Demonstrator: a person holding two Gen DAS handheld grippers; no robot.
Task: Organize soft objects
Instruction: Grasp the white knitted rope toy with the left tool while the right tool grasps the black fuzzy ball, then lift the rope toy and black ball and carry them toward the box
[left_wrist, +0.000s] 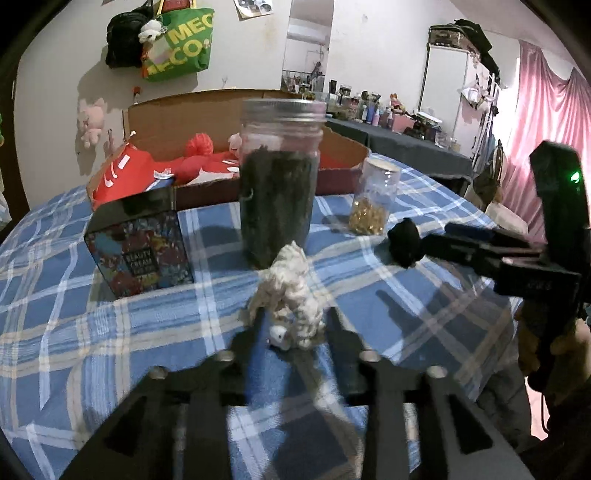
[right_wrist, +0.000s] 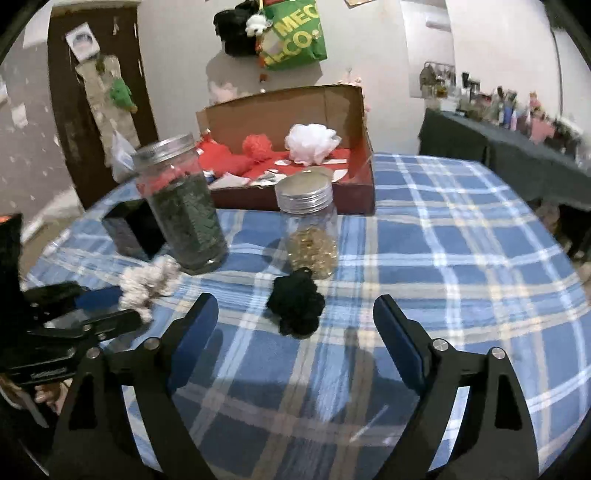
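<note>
My left gripper (left_wrist: 293, 325) is shut on a cream knitted soft toy (left_wrist: 290, 291), held just above the blue plaid tablecloth (left_wrist: 110, 325); it also shows in the right wrist view (right_wrist: 147, 282). A black fuzzy soft toy (right_wrist: 295, 304) lies on the cloth in front of my right gripper (right_wrist: 295, 314), which is open with its jaws wide on either side of the toy, not touching it. In the left wrist view the black toy (left_wrist: 404, 242) sits at the right gripper's tip. An open cardboard box (right_wrist: 354, 122) at the back holds red soft things (right_wrist: 255, 147) and a white pom-pom (right_wrist: 312, 142).
A tall glass jar of dark contents (left_wrist: 279, 181) stands mid-table, with a small jar of golden bits (left_wrist: 375, 197) to its right. A printed black tin (left_wrist: 138, 245) stands to its left. A dark side table with bottles (left_wrist: 388, 110) stands behind.
</note>
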